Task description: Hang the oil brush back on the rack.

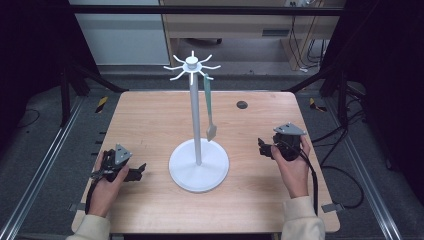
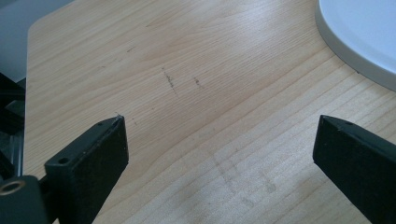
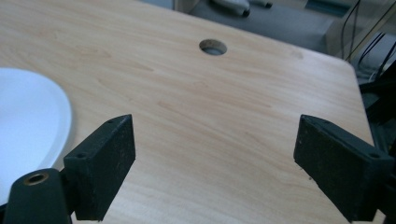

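The left tool is resting low on the wooden tabletop in the person's left hand, its jaws spread wide with bare wood between them. Beside it, the white stand is sitting mid-tabletop, a green spatula hanging from one top hook, near the pole. The right tool is sitting released too, jaws apart, just right of the stand's base.

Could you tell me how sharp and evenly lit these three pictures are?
High view: table evenly lit, surroundings dark, white stand slightly soft. Left gripper view: pale glare on the wood grain, near tongs blurred. Right gripper view: table hole fairly sharp, tongs soft, stand base overexposed.
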Demonstrator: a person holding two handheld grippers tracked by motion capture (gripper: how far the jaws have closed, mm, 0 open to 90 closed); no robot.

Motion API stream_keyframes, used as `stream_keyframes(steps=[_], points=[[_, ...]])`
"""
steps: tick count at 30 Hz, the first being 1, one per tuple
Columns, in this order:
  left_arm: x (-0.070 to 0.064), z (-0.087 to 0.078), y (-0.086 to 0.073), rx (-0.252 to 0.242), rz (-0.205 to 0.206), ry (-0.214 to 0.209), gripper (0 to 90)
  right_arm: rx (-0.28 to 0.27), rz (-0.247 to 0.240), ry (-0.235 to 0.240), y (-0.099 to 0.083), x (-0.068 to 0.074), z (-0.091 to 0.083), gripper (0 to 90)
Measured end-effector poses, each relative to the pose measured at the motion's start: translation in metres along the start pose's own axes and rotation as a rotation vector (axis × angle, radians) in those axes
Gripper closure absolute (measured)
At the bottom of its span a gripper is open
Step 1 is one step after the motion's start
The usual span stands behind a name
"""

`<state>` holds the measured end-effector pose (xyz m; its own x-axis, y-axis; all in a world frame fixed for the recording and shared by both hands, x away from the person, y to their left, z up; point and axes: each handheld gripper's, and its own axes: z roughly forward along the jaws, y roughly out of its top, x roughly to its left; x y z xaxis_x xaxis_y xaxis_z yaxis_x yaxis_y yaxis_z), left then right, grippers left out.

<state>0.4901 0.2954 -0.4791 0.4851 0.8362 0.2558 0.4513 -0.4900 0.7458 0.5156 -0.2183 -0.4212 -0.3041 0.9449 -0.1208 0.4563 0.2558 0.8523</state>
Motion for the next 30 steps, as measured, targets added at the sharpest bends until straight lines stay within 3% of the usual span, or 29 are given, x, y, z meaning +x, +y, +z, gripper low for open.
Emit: stream_keyframes(steps=[9, 14, 30], points=[[0.000, 0.000, 0.000, 0.000, 0.002, 0.000, 2.9, 0.022, -0.020, -0.014, -0.019, -0.001, 0.015, 12.8], [0.000, 0.000, 0.000, 0.001, 0.002, 0.001, 2.9, 0.056, -0.012, 0.005, -0.025, -0.001, 0.022, 12.2], [-0.001, 0.001, 0.000, 0.006, 0.005, 0.007, 2.9, 0.087, 0.006, 0.069, -0.034, 0.005, 0.039, 12.4]])
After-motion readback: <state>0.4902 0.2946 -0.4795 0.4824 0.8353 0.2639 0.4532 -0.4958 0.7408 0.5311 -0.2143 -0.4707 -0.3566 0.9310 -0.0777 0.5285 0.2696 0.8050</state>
